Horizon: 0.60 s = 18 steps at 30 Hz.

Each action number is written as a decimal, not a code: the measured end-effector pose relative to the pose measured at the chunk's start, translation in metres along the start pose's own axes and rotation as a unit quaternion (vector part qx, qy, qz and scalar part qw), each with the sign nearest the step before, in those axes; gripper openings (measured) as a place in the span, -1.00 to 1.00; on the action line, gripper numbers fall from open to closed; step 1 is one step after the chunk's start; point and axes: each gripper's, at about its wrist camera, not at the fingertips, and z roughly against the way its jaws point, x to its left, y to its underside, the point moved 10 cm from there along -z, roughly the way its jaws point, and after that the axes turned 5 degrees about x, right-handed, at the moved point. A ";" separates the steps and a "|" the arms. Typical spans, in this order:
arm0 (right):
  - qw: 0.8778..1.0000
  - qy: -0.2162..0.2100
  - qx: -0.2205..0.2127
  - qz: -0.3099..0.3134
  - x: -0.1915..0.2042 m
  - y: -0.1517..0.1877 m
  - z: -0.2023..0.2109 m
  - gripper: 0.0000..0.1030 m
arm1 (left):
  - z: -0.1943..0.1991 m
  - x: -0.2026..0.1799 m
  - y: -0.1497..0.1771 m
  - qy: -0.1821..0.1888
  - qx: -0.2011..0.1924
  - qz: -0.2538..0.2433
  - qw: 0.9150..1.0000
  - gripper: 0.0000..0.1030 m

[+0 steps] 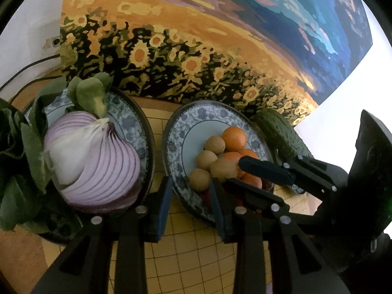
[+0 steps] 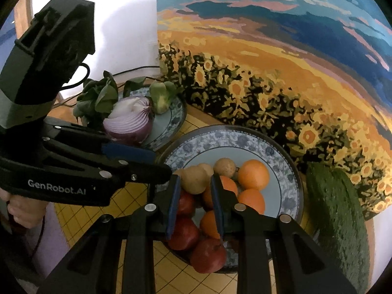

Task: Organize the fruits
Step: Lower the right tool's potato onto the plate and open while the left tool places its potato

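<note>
Round oranges (image 2: 253,174), pale tan fruits (image 2: 194,179) and dark red ones (image 2: 208,254) lie piled on the blue-patterned china plate (image 2: 289,171) on the yellow gridded worktop (image 2: 80,218). The right tool (image 2: 194,208) hovers over them, jaws apart, seemingly empty; the left tool (image 1: 189,210) is apart too.

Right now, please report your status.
Left gripper open, empty. Right gripper open over blue-patterned fruit plate. Dark green cucumber lies beside plate.

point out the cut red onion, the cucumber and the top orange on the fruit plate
cut red onion (image 1: 98,161), left wrist view, on its striped cut face
cucumber (image 2: 335,210), right wrist view, on the middle of its green skin
top orange (image 2: 253,174), right wrist view, on the centre of its peel
</note>
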 end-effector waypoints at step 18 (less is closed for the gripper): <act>0.999 0.010 -0.027 -0.036 -0.006 0.007 0.032 -0.49 | 0.015 -0.009 0.005 -0.035 -0.003 -0.017 0.999 -0.32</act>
